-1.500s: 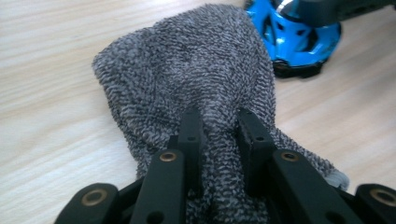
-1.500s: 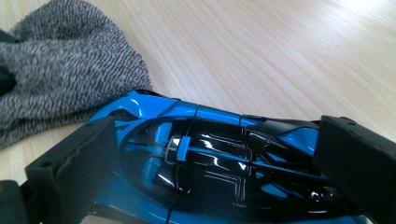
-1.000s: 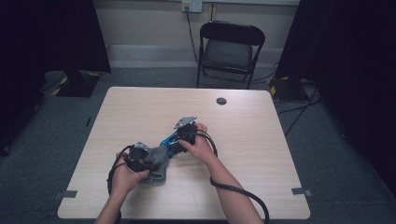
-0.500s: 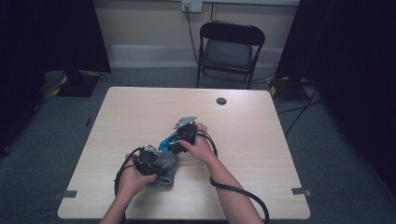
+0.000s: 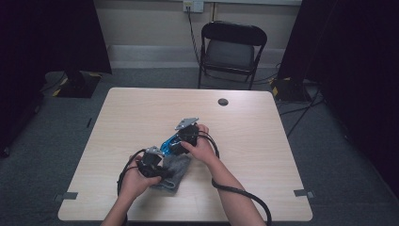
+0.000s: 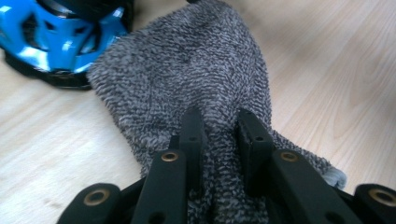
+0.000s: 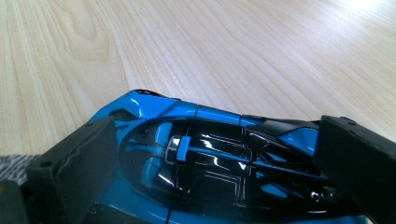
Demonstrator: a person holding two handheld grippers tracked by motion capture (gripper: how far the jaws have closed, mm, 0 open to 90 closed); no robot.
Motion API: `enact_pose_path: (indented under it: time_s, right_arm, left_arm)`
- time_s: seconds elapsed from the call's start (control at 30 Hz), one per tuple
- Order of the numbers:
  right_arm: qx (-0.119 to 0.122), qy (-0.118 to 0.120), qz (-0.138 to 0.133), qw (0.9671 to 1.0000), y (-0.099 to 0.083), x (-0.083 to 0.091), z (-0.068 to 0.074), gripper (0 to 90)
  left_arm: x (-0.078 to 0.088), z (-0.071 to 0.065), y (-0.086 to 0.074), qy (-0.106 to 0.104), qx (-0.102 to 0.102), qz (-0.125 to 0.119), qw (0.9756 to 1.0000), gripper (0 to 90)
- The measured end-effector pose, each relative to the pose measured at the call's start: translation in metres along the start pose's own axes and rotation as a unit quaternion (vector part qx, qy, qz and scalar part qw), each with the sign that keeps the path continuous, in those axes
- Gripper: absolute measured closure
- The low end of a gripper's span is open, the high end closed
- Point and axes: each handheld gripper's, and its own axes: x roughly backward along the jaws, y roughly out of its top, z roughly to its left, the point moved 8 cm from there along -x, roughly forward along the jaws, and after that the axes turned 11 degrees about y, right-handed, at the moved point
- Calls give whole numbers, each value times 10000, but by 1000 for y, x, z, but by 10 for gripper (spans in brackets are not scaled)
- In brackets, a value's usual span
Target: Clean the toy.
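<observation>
Sliding rightward since the earlier frame, the left gripper [image 5: 157, 165] is pinching the grey towel [image 6: 196, 74] beside the blue toy car [image 7: 205, 158], which the right gripper [image 5: 181, 139] is clamping on the desk [image 5: 263, 141].

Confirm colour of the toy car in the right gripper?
Blue with glossy black panels; the toy car shows best in the right gripper view.
</observation>
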Motion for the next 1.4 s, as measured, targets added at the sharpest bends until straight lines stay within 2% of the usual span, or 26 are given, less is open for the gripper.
enact_pose_path:
  time_s: [0.17,0.2,0.23,0.27,0.3,0.4,0.57,0.6,0.67,0.7,0.77,0.8,0.83,0.87,0.9,0.93,0.97,1.0,1.07,1.13,1.2,1.23,1.3,1.33,1.37,1.4]
  right_arm:
    - [-22,-1,5,10000,0,0,0,0]
    - [-11,3,-15,10000,0,0,0,0]
    - [-3,2,-14,10000,0,0,0,0]
    - [-6,1,-22,10000,0,0,0,0]
    - [-6,1,-22,10000,0,0,0,0]
    - [-35,5,-14,10000,0,0,0,0]
    - [-29,-1,-28,10000,0,0,0,0]
    - [-29,-5,-32,10000,0,0,1,0]
    - [-26,-6,-34,10000,0,0,0,0]
    - [-31,-3,-33,10000,0,0,1,0]
    - [-33,-3,-31,10000,0,0,1,0]
    - [-25,-5,-24,10000,-1,0,0,0]
    - [-25,-5,-24,10000,-1,0,0,0]
    - [-17,-9,-28,10000,0,0,0,0]
    - [-9,-11,-30,10000,0,0,0,0]
    - [-9,-11,-28,10000,0,0,0,0]
    - [-9,-11,-28,10000,0,0,0,0]
    - [-11,-8,-31,10000,0,0,0,0]
    - [-23,-1,-23,10000,0,0,0,0]
    - [-22,-3,-25,10000,0,0,0,0]
    - [-18,0,-30,10000,0,0,1,0]
    - [-18,0,-30,10000,0,0,1,0]
    - [-16,-2,-33,10000,0,0,0,0]
    - [-16,-2,-36,10000,0,0,1,0]
    - [-16,-2,-36,10000,0,0,1,0]
    - [-19,-2,-31,10000,0,0,1,0]
  left_arm:
    - [12,9,4,-2,140,-167,9998,747]
    - [18,16,5,76,239,-255,9994,747]
    - [18,16,5,76,239,-255,9994,746]
    - [24,24,5,132,334,-340,9988,746]
    - [24,24,5,132,334,-340,9988,746]
    - [32,37,4,278,487,-434,9975,745]
    - [35,51,1,477,634,-487,9957,744]
    - [37,57,0,582,721,-520,9943,745]
    - [37,60,-1,609,751,-532,9939,745]
    - [37,66,-3,715,847,-575,9922,745]
    - [37,68,-3,777,860,-580,9916,745]
    - [38,74,-4,911,968,-648,9890,745]
    - [38,74,-4,911,968,-648,9890,744]
    - [38,77,-5,1000,1005,-684,9875,744]
    - [39,85,-6,1197,1099,-752,9838,744]
    - [39,88,-7,1266,1162,-762,9822,743]
    - [39,88,-7,1266,1162,-762,9822,744]
    - [38,91,-9,1331,1220,-788,9804,744]
    - [37,95,-11,1415,1243,-743,9793,743]
    - [35,98,-11,1538,1285,-755,9768,742]
    - [34,102,-10,1805,1274,-760,9723,739]
    - [33,103,-10,1883,1292,-710,9710,739]
    - [29,103,-10,2016,1239,-607,9697,739]
    - [23,100,-10,2017,1129,-472,9718,739]
    - [23,100,-10,2017,1129,-472,9718,739]
    - [18,96,-10,1963,1070,-375,9740,739]
